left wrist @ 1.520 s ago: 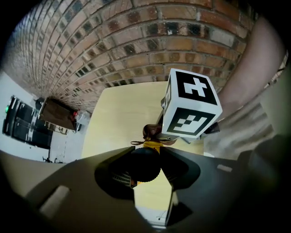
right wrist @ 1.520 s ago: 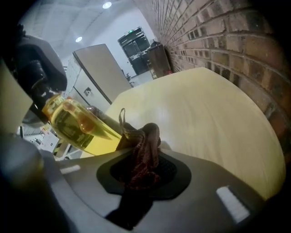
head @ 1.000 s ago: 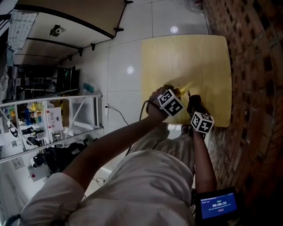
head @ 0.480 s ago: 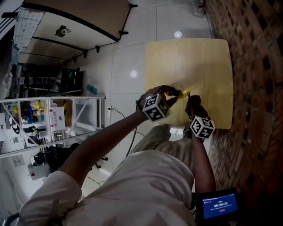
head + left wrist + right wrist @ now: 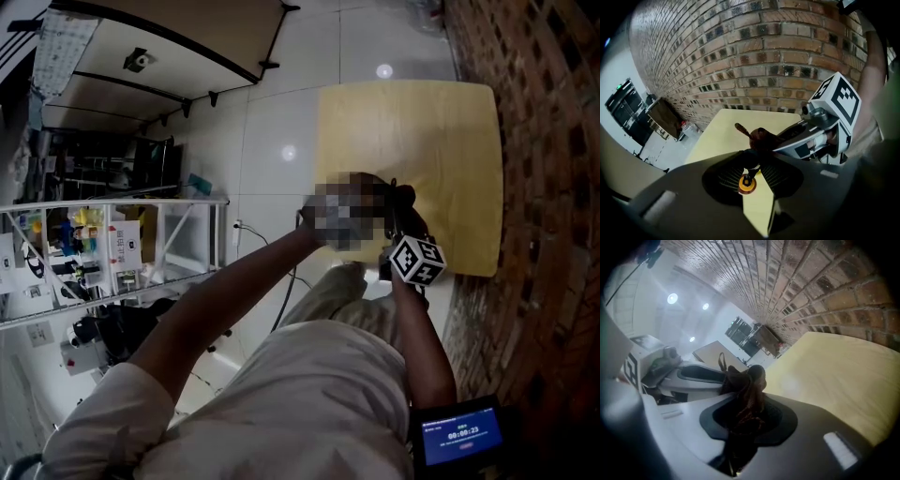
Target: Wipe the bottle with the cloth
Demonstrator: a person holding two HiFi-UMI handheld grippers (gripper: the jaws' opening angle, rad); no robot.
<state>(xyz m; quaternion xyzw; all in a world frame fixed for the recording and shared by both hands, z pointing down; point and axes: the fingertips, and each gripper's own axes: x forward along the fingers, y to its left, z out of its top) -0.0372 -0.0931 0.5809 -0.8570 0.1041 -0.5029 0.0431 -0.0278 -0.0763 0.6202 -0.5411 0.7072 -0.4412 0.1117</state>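
Though the timer on the screen [image 5: 460,437] is too small to be read, and no label is made out on the bottle [image 5: 747,181], the bottle is gripped by the L gripper [image 5: 752,157], jaws just closed onto it, above the table [image 5: 724,133]. Cloth [image 5: 747,380] is clamped in the R gripper [image 5: 749,403], held just beside the bottle.

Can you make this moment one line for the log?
left gripper: jaws just closing, on bottle | right gripper: shut on cloth | cloth next to bottle, above table

Lab-like workroom, brick wall [image 5: 548,141], white tiled floor [image 5: 281,94], metal shelves [image 5: 122,258] of equipment
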